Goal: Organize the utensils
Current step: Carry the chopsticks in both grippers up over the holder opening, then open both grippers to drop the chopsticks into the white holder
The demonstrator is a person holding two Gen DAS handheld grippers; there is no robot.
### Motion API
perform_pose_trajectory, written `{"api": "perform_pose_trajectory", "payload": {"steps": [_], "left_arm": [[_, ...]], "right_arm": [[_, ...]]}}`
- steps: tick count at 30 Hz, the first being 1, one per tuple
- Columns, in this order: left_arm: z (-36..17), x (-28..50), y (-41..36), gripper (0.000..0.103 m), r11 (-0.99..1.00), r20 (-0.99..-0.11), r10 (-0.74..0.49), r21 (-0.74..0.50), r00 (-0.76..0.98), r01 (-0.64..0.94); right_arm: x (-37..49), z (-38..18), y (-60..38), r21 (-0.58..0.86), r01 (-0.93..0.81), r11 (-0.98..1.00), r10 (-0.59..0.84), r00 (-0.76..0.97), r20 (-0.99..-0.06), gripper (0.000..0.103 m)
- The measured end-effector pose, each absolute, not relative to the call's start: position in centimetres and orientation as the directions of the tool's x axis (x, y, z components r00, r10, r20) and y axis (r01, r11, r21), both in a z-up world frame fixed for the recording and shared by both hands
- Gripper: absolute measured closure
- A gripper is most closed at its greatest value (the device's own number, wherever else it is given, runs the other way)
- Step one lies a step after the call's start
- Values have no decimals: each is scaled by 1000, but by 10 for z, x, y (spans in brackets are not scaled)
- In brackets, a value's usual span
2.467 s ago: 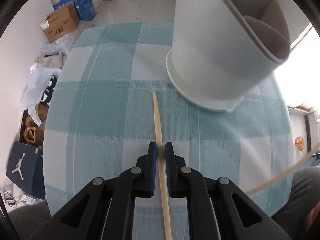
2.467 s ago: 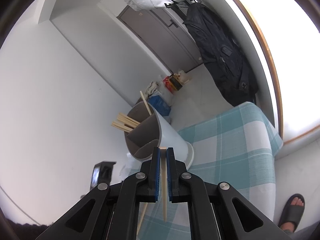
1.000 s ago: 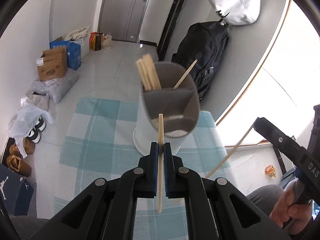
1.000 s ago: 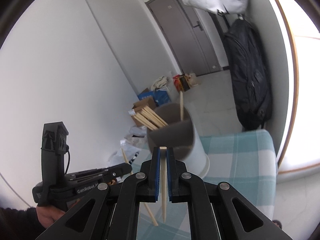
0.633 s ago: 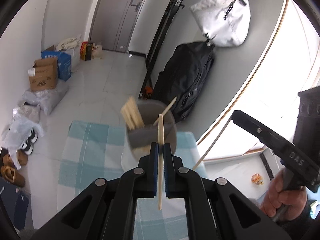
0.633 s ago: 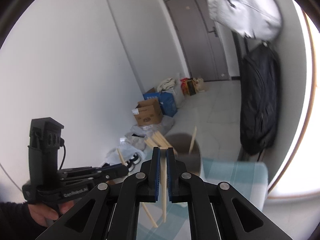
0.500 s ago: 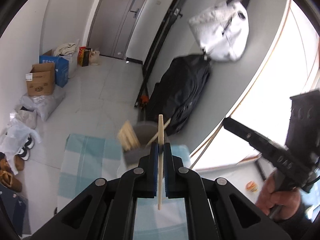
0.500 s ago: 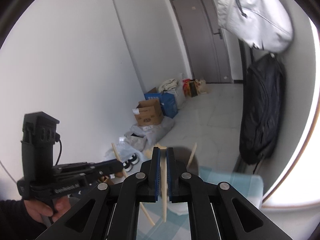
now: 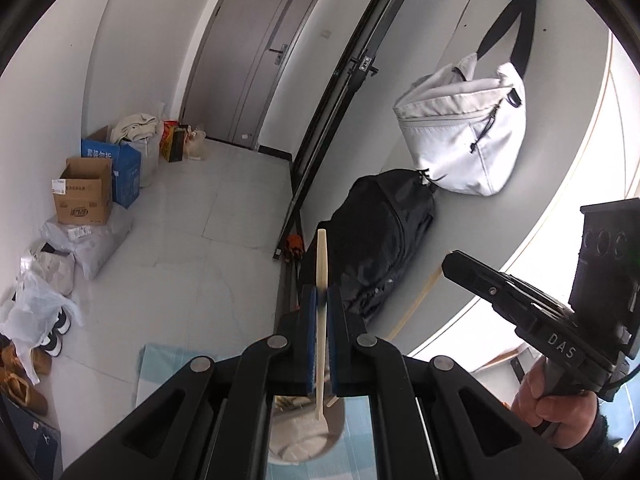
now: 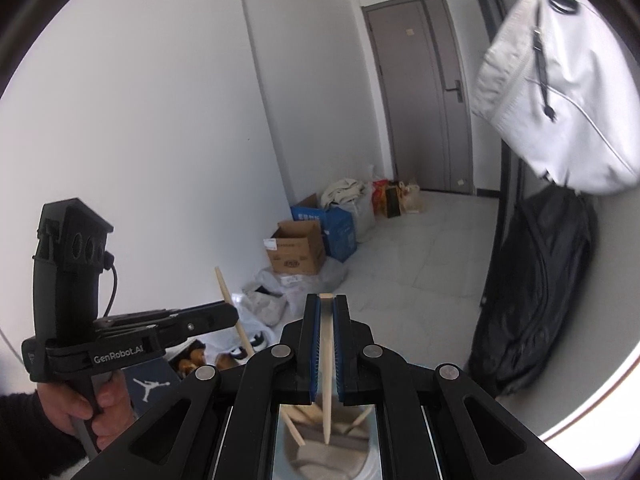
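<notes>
Left hand-held gripper (image 9: pixel 320 304) clenched on pale wooden chopstick (image 9: pixel 321 320), held upright above grey round utensil holder (image 9: pixel 304 436) on teal checked surface (image 9: pixel 156 364). Right hand-held gripper (image 10: pixel 325 312) clamps second pale wooden chopstick (image 10: pixel 327 368), tip over same holder.

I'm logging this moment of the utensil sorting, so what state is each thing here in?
left gripper: shut on a chopstick
left chopstick: clamped, near upright
right gripper: shut on a chopstick
right chopstick: clamped, tip over holder
utensil holder: upright, chopsticks inside
door: closed
</notes>
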State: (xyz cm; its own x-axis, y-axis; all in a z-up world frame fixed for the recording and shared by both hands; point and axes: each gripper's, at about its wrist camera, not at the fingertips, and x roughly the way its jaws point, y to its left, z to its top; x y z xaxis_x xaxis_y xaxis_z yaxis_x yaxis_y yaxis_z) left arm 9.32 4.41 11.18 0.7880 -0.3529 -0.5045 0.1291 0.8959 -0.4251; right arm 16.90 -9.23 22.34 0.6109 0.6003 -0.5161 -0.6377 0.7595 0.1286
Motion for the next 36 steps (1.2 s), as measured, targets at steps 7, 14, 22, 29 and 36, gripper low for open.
{"api": "perform_pose_trajectory", "payload": {"steps": [7, 14, 22, 29, 36], "left_arm": [[82, 111, 48, 102, 888, -523, -343, -451, 780, 88], [64, 113, 45, 102, 893, -527, -321, -446, 787, 65], [64, 114, 46, 102, 880, -523, -356, -466, 775, 90], [59, 110, 63, 102, 847, -543, -385, -529, 746, 52], [61, 99, 65, 82, 867, -588, -343, -498, 732, 6]], "right_arm": [[192, 204, -78, 116, -660, 742, 599, 575, -558, 98], [201, 178, -75, 99, -672, 734, 587, 555, -589, 98], [202, 159, -75, 129, -665, 736, 588, 531, -611, 98], [201, 133, -65, 157, -677, 719, 586, 468, -661, 94], [184, 137, -78, 206, -653, 728, 610, 483, -628, 53]]}}
